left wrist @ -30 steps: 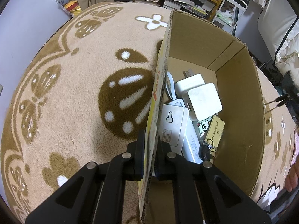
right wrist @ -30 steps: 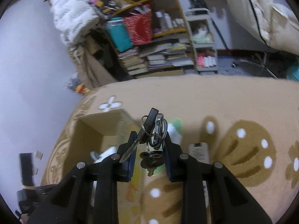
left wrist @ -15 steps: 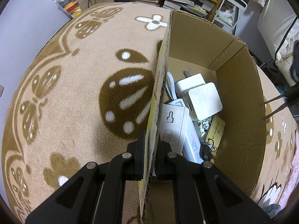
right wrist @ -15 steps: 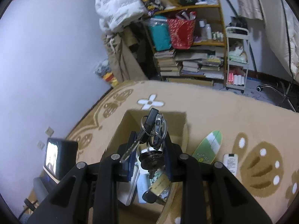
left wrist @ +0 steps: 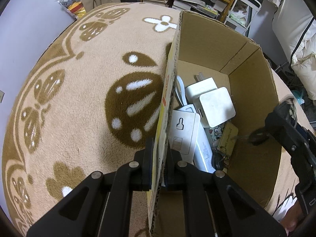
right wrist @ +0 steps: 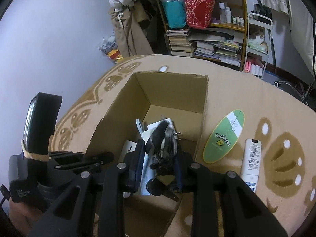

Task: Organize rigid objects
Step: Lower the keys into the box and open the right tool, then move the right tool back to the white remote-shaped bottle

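Both views are lit evenly by soft indoor light, moderately bright, with a cool bluish cast on the walls. In the left wrist view, a faint shadow is cast inside the cardboard box (left wrist: 254,90) to the right of the left claw (left wrist: 159,169), and the white chargers (left wrist: 215,106) ahead of it are rendered bright but not blown out. Strong fisheye bending is seen at the edges, where the rug (left wrist: 79,98) is curved and dark corners are left. In the right wrist view, the bunch of keys (right wrist: 161,144) between the fingers of the right claw (right wrist: 159,164) is smeared by motion blur, while the shelf (right wrist: 207,29) far beyond stays fairly sharp.
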A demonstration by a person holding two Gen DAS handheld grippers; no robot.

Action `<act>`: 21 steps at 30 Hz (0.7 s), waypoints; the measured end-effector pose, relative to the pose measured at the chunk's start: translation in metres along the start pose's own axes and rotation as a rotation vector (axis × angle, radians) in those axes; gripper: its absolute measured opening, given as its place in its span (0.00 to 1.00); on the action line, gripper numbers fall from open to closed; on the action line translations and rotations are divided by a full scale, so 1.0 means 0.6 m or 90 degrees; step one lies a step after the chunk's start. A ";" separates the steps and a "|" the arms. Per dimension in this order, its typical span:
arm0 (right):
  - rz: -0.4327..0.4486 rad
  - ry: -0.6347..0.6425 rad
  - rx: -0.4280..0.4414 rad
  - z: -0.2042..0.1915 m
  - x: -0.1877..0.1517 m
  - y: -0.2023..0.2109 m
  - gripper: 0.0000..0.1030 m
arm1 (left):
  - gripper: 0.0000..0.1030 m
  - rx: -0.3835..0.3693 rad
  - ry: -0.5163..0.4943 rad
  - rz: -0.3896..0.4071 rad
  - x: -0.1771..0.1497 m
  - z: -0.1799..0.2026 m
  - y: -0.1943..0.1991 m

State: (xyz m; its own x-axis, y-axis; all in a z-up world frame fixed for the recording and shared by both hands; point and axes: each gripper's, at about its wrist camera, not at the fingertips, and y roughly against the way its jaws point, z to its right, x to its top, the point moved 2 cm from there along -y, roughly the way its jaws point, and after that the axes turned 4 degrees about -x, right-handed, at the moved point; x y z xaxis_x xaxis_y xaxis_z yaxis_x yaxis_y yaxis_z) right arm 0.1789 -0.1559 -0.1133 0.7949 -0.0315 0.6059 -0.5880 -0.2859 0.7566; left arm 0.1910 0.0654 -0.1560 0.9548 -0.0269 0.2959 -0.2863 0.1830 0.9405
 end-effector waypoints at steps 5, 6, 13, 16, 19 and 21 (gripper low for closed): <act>0.031 0.012 0.001 -0.002 0.004 0.023 0.32 | 0.09 0.003 -0.002 0.002 0.000 -0.001 0.001; 0.038 0.019 -0.003 -0.004 0.006 0.030 0.32 | 0.09 0.004 -0.003 0.001 -0.001 0.000 0.001; 0.068 0.021 -0.026 0.014 0.015 0.061 0.55 | 0.09 0.003 -0.002 0.001 0.000 -0.001 0.001; 0.072 0.006 -0.034 0.033 0.015 0.067 0.62 | 0.09 0.004 -0.002 0.001 0.001 -0.003 0.001; 0.072 -0.010 -0.058 0.059 0.012 0.067 0.72 | 0.09 0.002 0.000 0.000 0.000 -0.001 0.001; 0.067 -0.015 -0.072 0.073 0.009 0.066 0.75 | 0.09 0.002 0.000 0.000 0.000 -0.002 0.001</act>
State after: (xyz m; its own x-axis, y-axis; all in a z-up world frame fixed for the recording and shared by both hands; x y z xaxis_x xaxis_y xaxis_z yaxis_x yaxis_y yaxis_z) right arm 0.1667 -0.2093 -0.0907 0.7306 -0.0780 0.6783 -0.6802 -0.1699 0.7131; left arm 0.1909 0.0666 -0.1555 0.9548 -0.0270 0.2959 -0.2865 0.1798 0.9410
